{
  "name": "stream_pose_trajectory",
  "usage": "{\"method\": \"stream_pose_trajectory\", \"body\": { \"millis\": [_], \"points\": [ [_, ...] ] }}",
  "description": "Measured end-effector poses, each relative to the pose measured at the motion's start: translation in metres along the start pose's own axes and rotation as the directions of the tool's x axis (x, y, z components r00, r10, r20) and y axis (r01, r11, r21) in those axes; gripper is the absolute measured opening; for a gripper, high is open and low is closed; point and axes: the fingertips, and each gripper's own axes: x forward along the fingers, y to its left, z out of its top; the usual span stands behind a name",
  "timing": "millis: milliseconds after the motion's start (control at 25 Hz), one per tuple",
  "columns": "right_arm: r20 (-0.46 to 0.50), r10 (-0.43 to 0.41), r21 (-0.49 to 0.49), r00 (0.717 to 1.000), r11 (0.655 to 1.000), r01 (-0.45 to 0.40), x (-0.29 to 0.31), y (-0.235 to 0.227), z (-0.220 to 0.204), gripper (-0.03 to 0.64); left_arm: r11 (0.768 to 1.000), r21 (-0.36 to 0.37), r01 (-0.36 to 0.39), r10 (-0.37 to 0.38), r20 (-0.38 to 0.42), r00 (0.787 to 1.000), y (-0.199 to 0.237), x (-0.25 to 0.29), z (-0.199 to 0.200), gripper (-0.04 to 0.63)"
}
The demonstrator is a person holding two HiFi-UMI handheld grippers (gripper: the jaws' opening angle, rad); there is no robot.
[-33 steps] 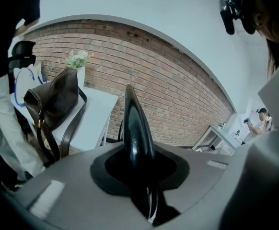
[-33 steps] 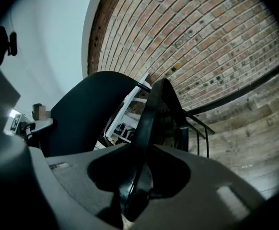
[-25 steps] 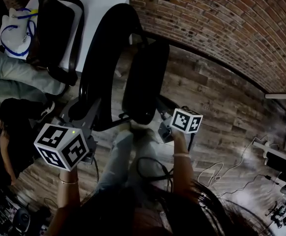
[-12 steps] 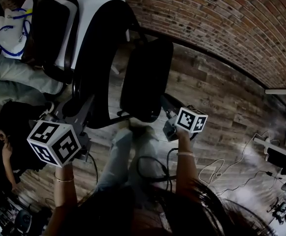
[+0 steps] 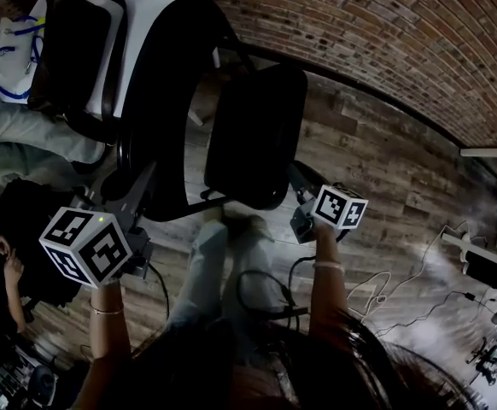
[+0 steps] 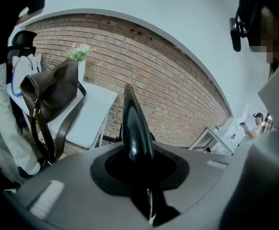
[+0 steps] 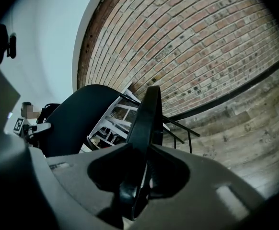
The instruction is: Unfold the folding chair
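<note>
By the brick wall (image 5: pixel 385 49), a white table (image 5: pixel 159 7) crowds the half-open black folding chair (image 5: pixel 253 135) on the wooden floor (image 5: pixel 377 169), a dark bag (image 5: pixel 73 41) on top. The left hand-held gripper (image 6: pixel 138 172) clamps the backrest edge, the right hand-held gripper (image 7: pixel 142 172) the seat edge

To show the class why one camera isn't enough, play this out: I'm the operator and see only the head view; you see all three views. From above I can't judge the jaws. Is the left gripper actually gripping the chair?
Observer: Yes. In the left gripper view, the left gripper has its jaws shut on the thin edge of the black backrest.
Operator: And the right one?
Observer: The right gripper has the edge of the seat pinched between its jaws. They have just closed a touch further.
Operator: Is anything on the white table besides the bag?
Observer: Yes. The left gripper view shows pale flowers standing behind the bag.
</note>
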Motion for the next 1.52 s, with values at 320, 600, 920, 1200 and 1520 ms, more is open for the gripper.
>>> {"method": "stream_pose_trajectory", "body": {
  "millis": [320, 600, 920, 1200, 1520],
  "points": [
    [0.015, -0.003, 0.01, 1.0, 1.0, 0.003, -0.005, -0.016, 0.001, 0.089, 1.0, -0.01, 0.003, -0.003, -0.006, 1.0, 0.0, 0.005, -0.002, 0.076],
    [0.022, -0.008, 0.022, 1.0, 1.0, 0.007, -0.01, -0.029, 0.001, 0.084, 1.0, -0.022, 0.003, -0.003, -0.016, 1.0, 0.0, 0.006, -0.004, 0.076],
    [0.021, -0.011, 0.045, 1.0, 0.999, 0.01, -0.016, -0.051, -0.001, 0.084, 0.999, -0.041, 0.012, -0.012, -0.014, 1.0, 0.005, 0.01, -0.01, 0.075],
    [0.035, 0.025, 0.086, 0.999, 0.996, -0.028, -0.021, -0.064, -0.002, 0.084, 0.998, -0.06, 0.015, -0.015, -0.009, 1.0, 0.012, 0.011, -0.013, 0.075],
    [0.048, 0.059, 0.143, 0.997, 0.988, -0.066, -0.024, -0.082, -0.003, 0.084, 0.997, -0.07, 0.022, -0.022, -0.004, 1.0, 0.015, 0.015, -0.016, 0.075]
  ]
}}
